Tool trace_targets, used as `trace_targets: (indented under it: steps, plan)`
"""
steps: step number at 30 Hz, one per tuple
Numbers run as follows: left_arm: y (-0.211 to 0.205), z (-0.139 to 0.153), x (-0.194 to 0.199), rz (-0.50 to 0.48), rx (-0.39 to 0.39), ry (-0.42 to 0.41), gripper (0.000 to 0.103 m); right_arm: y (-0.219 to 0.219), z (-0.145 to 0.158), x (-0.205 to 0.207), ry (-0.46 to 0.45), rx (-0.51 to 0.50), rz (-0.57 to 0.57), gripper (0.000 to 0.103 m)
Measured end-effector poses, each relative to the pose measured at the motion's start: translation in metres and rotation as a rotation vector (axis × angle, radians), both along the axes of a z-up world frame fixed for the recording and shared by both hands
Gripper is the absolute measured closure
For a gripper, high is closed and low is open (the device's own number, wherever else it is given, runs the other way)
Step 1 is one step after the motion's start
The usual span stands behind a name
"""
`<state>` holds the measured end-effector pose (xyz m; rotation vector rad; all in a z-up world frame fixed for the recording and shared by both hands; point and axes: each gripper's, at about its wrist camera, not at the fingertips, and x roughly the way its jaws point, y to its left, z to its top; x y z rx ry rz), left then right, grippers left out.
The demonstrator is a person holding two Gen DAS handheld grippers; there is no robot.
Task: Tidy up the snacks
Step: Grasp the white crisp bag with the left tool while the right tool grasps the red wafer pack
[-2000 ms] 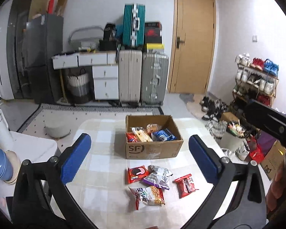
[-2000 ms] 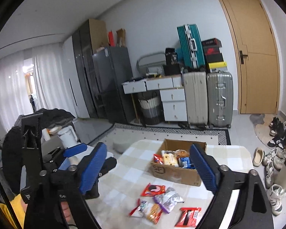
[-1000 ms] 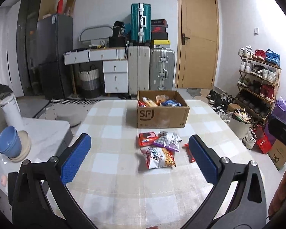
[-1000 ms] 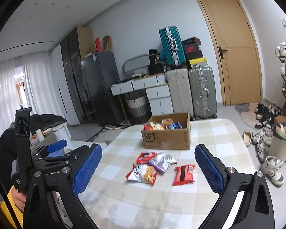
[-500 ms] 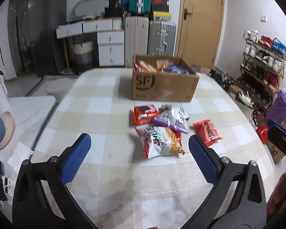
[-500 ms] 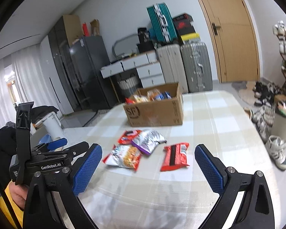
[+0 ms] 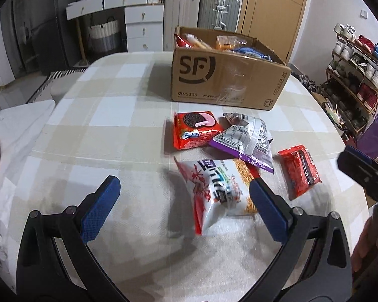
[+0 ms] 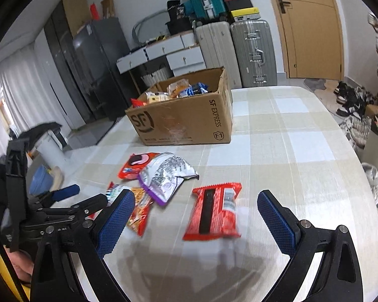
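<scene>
Several snack packs lie loose on the checked tablecloth in front of a cardboard SF box [image 7: 226,75] [image 8: 184,123] that holds more snacks. My left gripper [image 7: 186,209] is open, hanging just above a white and red noodle-snack bag [image 7: 214,191] [image 8: 138,206]. Behind that bag lie a red cookie pack [image 7: 195,128] [image 8: 136,163] and a purple and silver bag [image 7: 247,141] [image 8: 166,176]. My right gripper [image 8: 196,221] is open, low over a red wafer bar pack [image 8: 214,211] [image 7: 300,171]. Nothing is held.
The round table [image 8: 289,151] drops off at the right toward shoes [image 8: 350,98] on the floor and a shoe rack [image 7: 352,68]. Suitcases [image 8: 252,50], white drawers [image 7: 143,27] and a dark fridge [image 8: 98,58] stand behind. A blue bowl [image 8: 40,181] sits on a side table at the left.
Both grippers have come down and forward from high above the table to just over the loose packs. Both stayed open; no pack has moved.
</scene>
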<state>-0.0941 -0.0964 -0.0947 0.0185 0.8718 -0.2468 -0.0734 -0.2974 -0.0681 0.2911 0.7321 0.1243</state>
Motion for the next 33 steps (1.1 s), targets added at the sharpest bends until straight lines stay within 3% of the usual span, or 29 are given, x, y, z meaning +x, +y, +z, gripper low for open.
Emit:
trace_targets:
  steps: [4,7,10,12,17,33]
  plan:
    - [-0.010,-0.009,0.014,-0.017,0.016,0.022,0.001,0.012,-0.019,0.027,0.080,-0.157,0.015,0.003]
    - [-0.016,-0.014,0.018,-0.032,0.029,0.030,0.001,0.017,-0.036,0.039,0.131,-0.169,0.057,0.008]
    - [-0.020,-0.018,0.020,-0.041,0.031,0.042,0.001,0.020,-0.050,0.047,0.179,-0.162,0.088,0.033]
    - [-0.022,-0.021,0.022,-0.048,0.033,0.049,0.001,0.021,-0.059,0.051,0.215,-0.168,0.091,0.035]
    - [-0.026,-0.024,0.023,-0.057,0.041,0.058,0.001,0.020,-0.064,0.050,0.192,-0.206,0.083,0.057]
    - [-0.035,-0.022,0.018,-0.066,0.051,0.069,0.001,-0.007,-0.056,0.037,0.110,0.001,0.061,0.059]
